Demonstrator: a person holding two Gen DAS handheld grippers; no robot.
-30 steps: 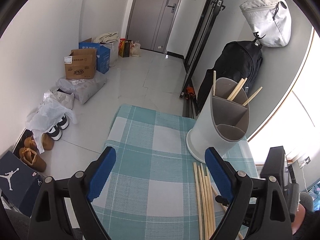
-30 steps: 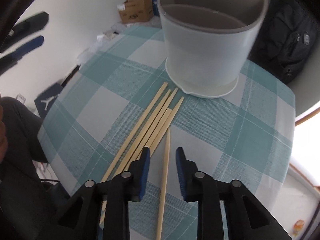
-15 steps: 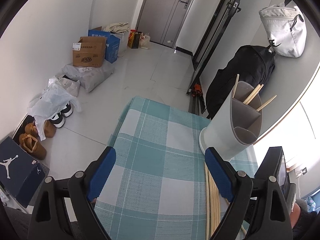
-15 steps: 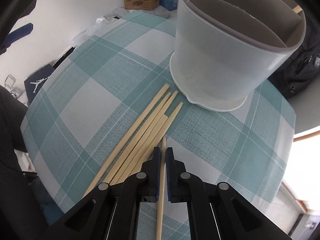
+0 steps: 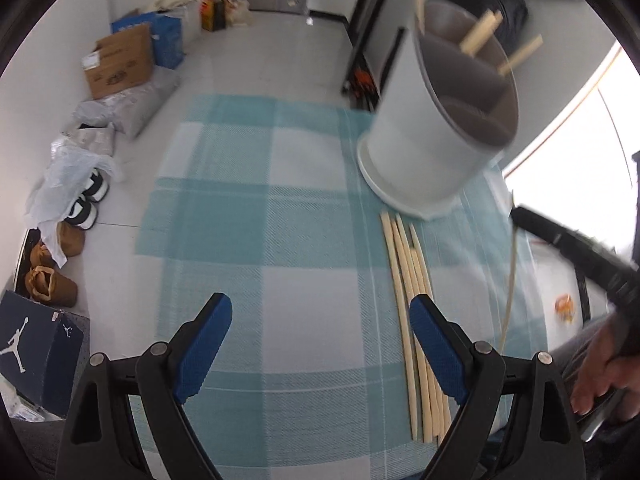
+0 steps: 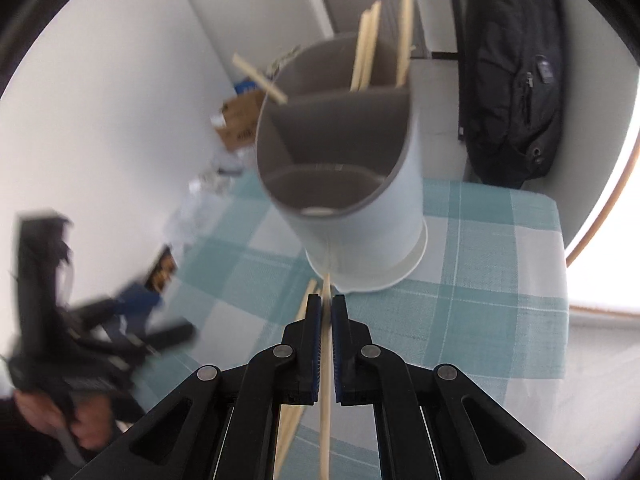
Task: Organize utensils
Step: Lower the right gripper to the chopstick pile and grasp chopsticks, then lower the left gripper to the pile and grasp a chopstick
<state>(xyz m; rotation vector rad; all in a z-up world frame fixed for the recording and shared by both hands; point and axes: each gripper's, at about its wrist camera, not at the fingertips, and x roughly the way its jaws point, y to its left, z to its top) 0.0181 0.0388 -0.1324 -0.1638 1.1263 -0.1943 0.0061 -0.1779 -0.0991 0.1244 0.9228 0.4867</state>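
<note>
R fingers (image 6: 326, 312) clamped on chopstick (image 6: 325, 420), near holder (image 6: 360, 240).

Loose chopsticks (image 5: 412, 312) on tablecloth (image 5: 280, 216), just before holder (image 5: 436, 132)

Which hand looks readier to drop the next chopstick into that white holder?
Right. The right gripper is already shut on a chopstick, aimed at the holder. The left gripper hangs open and holds nothing.
</note>
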